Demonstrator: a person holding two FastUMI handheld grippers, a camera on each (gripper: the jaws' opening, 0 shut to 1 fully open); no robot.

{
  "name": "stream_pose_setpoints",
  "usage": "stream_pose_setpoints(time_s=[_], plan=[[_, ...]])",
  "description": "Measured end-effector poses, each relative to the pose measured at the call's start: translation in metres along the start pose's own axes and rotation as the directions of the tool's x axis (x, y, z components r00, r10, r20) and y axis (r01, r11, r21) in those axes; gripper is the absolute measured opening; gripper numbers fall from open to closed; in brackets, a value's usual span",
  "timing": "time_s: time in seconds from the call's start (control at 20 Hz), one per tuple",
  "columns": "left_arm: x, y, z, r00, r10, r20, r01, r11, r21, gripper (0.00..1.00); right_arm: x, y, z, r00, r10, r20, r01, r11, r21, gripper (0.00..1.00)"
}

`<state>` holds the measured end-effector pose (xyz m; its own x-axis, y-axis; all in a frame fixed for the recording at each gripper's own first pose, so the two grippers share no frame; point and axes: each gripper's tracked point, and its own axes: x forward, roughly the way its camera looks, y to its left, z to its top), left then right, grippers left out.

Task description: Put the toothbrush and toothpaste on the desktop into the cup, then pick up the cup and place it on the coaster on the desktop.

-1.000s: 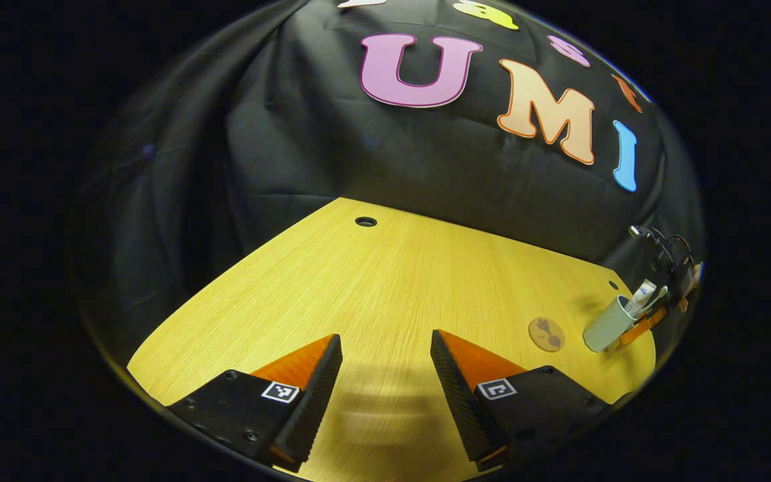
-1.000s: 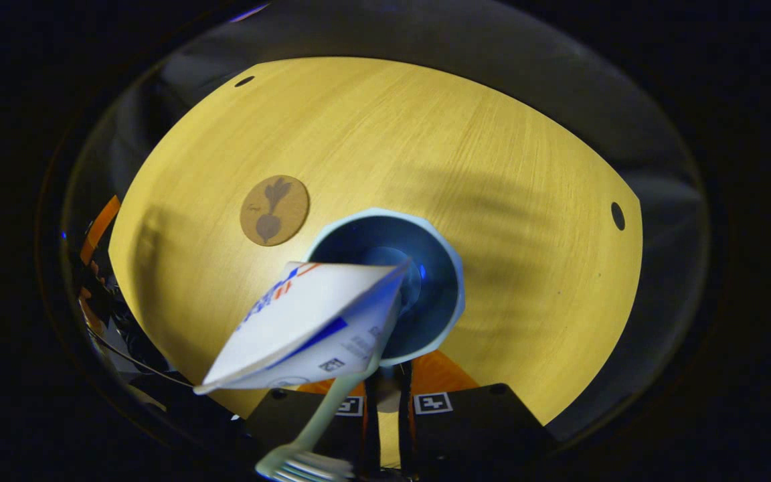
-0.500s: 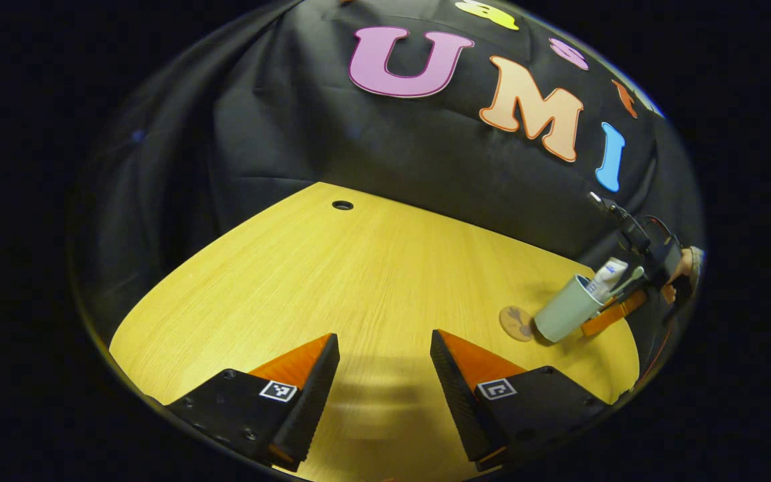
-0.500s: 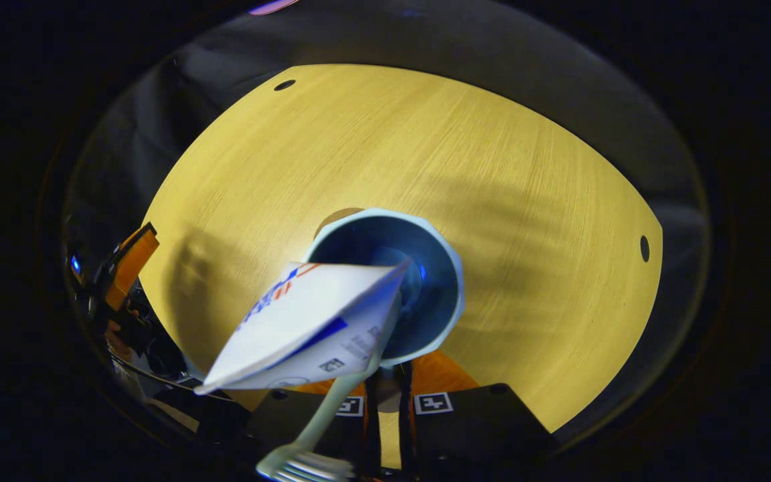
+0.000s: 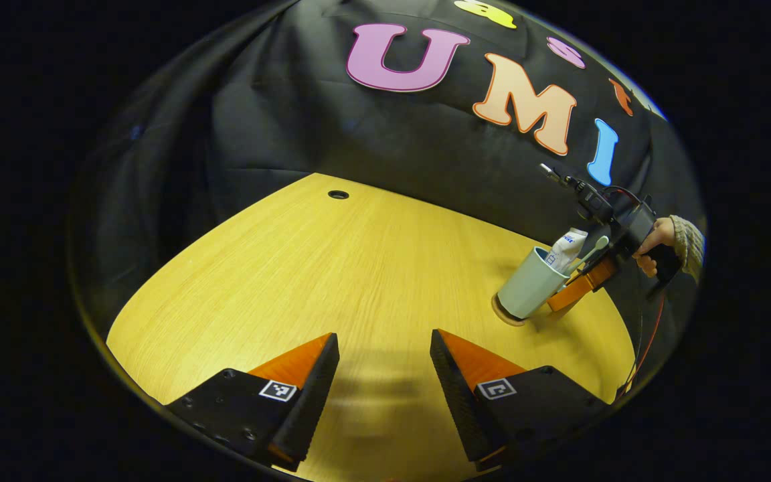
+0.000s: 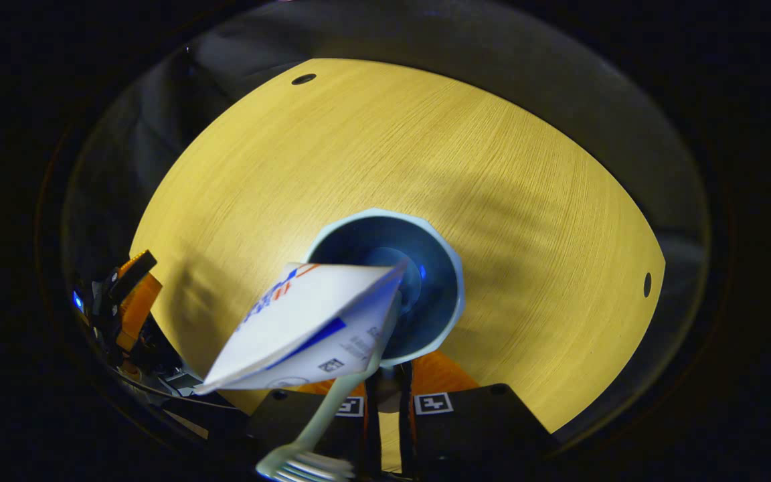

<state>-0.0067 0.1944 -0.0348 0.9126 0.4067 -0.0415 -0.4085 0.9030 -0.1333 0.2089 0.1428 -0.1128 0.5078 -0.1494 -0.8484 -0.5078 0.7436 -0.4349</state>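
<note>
The right hand-held gripper [image 5: 576, 291] had carried the cup [image 5: 526, 286] across the surface [image 5: 332, 268] since a second earlier: in the left gripper view it had moved from the far right edge, beside the coaster [image 5: 500, 314], to a spot over the coaster itself. The cup stood tilted, its base at the coaster's top; whether it rested there or was just above it was hard to judge from this angle. The coaster, plain to see in the right gripper view a second before, had by now slipped wholly behind the cup [image 6: 419, 268].

The right hand-held gripper [image 6: 385, 395] was closed down to a narrow slit on the cup's near wall. The toothpaste [image 6: 305, 328] and the toothbrush [image 6: 332, 415] leaned out of the cup's mouth toward the camera, as before.

The left hand-held gripper [image 5: 385, 375] hung above the near part of the surface with its fingers wide apart and holding nothing, much as it had a second earlier. A hand [image 5: 653, 241] gripped the right tool's handle.
</note>
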Motion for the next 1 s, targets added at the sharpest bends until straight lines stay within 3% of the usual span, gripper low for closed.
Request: stream_pose_setpoints(time_s=[0.15,0.3,0.7,0.85,1.0], plan=[[0.003,0.003,0.000,0.999,0.031,-0.008,-0.031,0.999,-0.009,0.82,0.001,0.026,0.014,1.000,-0.027,-0.008,0.027,1.000,-0.016,0.17],[0.004,0.005,-0.004,0.999,0.028,-0.021,-0.029,0.999,-0.038,0.82,-0.002,0.012,0.004,0.999,-0.029,-0.015,0.029,1.000,-0.011,0.17],[0.004,0.005,-0.001,0.999,0.021,-0.025,-0.021,0.999,-0.024,0.82,-0.004,0.019,0.004,1.000,-0.026,-0.018,0.025,0.999,-0.022,0.21],[0.003,0.005,-0.001,1.000,0.011,-0.024,-0.011,1.000,-0.020,0.82,-0.012,0.015,-0.002,1.000,-0.008,-0.009,0.008,1.000,-0.002,0.27],[0.001,0.003,0.001,1.000,-0.005,-0.022,0.005,1.000,0.000,0.82,-0.021,0.016,-0.004,0.999,0.031,0.016,-0.031,0.999,0.010,0.49]])
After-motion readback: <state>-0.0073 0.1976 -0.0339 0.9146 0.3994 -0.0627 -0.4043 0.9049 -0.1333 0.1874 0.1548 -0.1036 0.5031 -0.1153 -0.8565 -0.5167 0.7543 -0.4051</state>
